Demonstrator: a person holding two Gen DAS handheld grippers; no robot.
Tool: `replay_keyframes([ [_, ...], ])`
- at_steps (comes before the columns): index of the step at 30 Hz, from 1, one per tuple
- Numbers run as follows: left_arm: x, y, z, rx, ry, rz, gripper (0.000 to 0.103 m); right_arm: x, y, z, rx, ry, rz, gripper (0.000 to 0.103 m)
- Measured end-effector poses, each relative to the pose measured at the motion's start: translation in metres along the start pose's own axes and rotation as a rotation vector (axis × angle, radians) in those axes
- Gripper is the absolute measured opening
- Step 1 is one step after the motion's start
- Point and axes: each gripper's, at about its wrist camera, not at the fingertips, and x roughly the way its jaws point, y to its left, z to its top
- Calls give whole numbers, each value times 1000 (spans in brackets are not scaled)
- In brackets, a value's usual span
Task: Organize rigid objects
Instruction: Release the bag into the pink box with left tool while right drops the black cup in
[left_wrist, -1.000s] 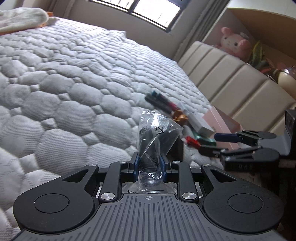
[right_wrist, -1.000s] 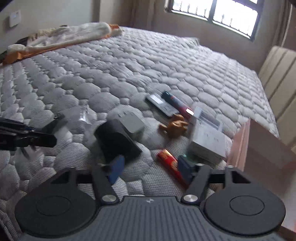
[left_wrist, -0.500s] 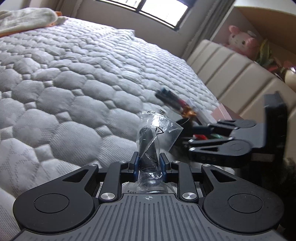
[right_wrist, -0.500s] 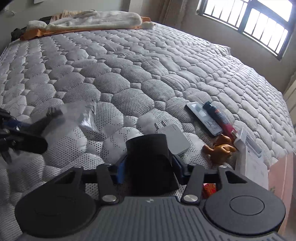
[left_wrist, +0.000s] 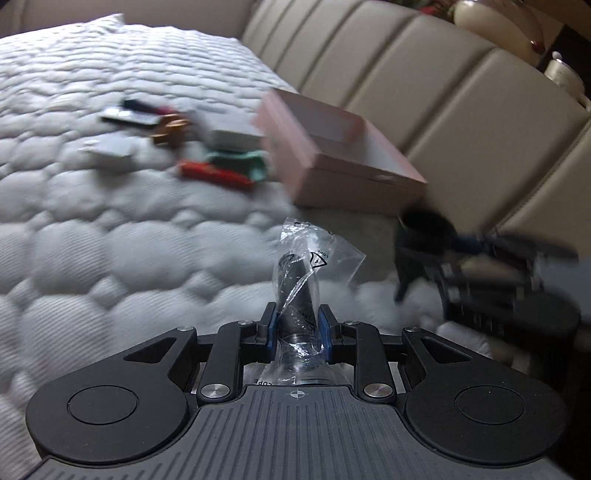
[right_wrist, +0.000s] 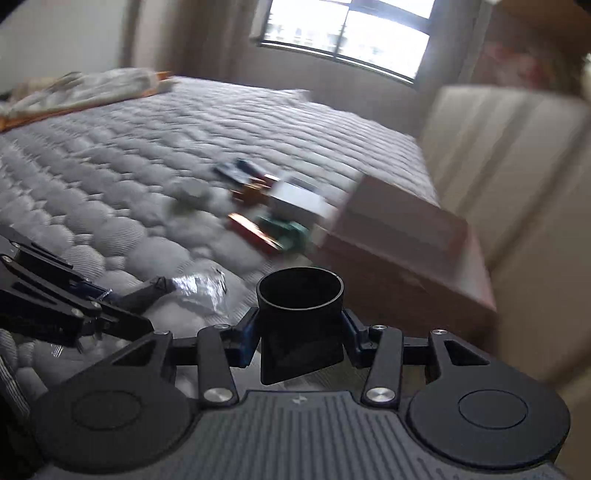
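Clamping bagged black part (left_wrist: 297, 291), left gripper (left_wrist: 297, 326); right gripper (right_wrist: 300, 326) clamped on black cup (right_wrist: 300, 314), pink box (left_wrist: 332, 155) beside headboard (left_wrist: 443, 92)

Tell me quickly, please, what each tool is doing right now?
Left tool: shut on the bagged dark part.
Right tool: shut on the black cup-shaped piece.

Small items (left_wrist: 207, 147) on the mattress (left_wrist: 110, 240) motion-blurred beyond telling; pink box (right_wrist: 402, 240) smeared too.
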Motion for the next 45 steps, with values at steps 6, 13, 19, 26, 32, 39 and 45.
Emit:
replay_keyframes([
  [6,26,-47,69,39,-99,-27,26,-29,-43,-46,169,-7,-47,46],
  [13,82,-65,155,55,-285,28,32,-34,-66,-65,225,-28,-45,46],
  [19,92,-44,160,20,-298,57,32,-28,-71,-74,237,-22,-70,46],
  [26,48,8,104,30,-273,71,32,-15,-84,-50,260,-35,-65,46],
  [32,22,62,59,-27,-189,124,32,13,-112,37,316,-154,-122,46],
  [39,-7,114,65,-48,-230,256,32,57,-117,83,341,-108,-191,65],
  [45,5,161,95,-166,-292,306,32,53,-77,36,306,-54,-66,69],
])
